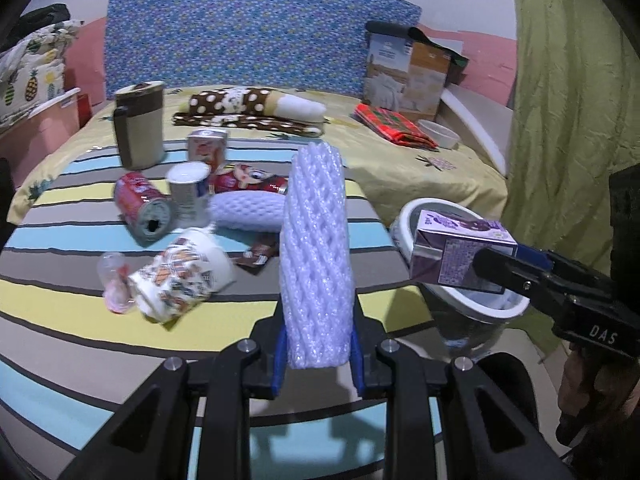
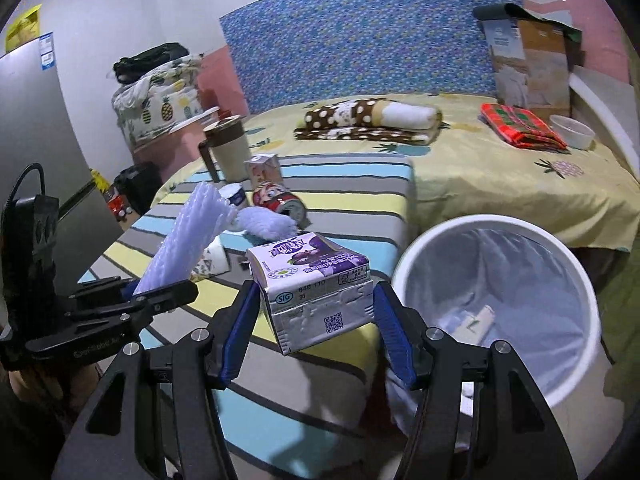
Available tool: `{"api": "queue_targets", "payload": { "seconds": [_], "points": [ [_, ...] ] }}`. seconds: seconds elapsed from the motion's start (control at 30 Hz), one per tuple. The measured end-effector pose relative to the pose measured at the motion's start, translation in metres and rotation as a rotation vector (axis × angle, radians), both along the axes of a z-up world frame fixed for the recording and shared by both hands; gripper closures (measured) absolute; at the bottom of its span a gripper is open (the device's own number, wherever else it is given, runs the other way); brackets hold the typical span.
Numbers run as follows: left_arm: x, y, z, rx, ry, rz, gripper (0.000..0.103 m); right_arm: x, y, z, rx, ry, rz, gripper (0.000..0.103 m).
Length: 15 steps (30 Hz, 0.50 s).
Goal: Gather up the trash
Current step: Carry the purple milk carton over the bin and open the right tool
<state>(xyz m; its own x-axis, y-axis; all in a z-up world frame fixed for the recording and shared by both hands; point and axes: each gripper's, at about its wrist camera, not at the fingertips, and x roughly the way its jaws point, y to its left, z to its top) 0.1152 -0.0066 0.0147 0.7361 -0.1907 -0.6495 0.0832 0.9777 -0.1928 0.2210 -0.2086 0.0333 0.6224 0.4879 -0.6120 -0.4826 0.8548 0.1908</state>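
My left gripper [image 1: 318,354] is shut on a white foam net sleeve [image 1: 316,256] and holds it upright above the striped bed cover [image 1: 60,308]; it also shows in the right wrist view [image 2: 184,240]. My right gripper [image 2: 316,336] is shut on a purple milk carton [image 2: 312,280], held just left of the white trash bin [image 2: 500,308]. In the left wrist view the carton [image 1: 460,256] hangs over the bin's rim [image 1: 404,220]. The bin has a clear liner and some trash inside.
On the striped cover lie a red can [image 1: 140,208], a white cup [image 1: 188,192], a second foam sleeve [image 1: 248,210], a printed paper cup [image 1: 180,276], a small carton [image 1: 208,148] and a beige jug [image 1: 140,126]. Folded blankets, a box and a bowl lie farther back.
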Motion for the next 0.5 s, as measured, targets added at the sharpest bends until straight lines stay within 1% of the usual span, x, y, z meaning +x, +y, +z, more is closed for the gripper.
{"api": "queue_targets", "payload": {
  "seconds": [0.23,0.5],
  "points": [
    [0.010,-0.032,-0.003,-0.014,0.018,-0.076,0.077,0.001,-0.028,-0.003,-0.003,0.007,-0.085,0.043],
    [0.024,-0.072,0.001,0.001,0.012,-0.167,0.077,0.003,-0.062,-0.007,-0.010,0.014,-0.188,0.043]
  ]
}}
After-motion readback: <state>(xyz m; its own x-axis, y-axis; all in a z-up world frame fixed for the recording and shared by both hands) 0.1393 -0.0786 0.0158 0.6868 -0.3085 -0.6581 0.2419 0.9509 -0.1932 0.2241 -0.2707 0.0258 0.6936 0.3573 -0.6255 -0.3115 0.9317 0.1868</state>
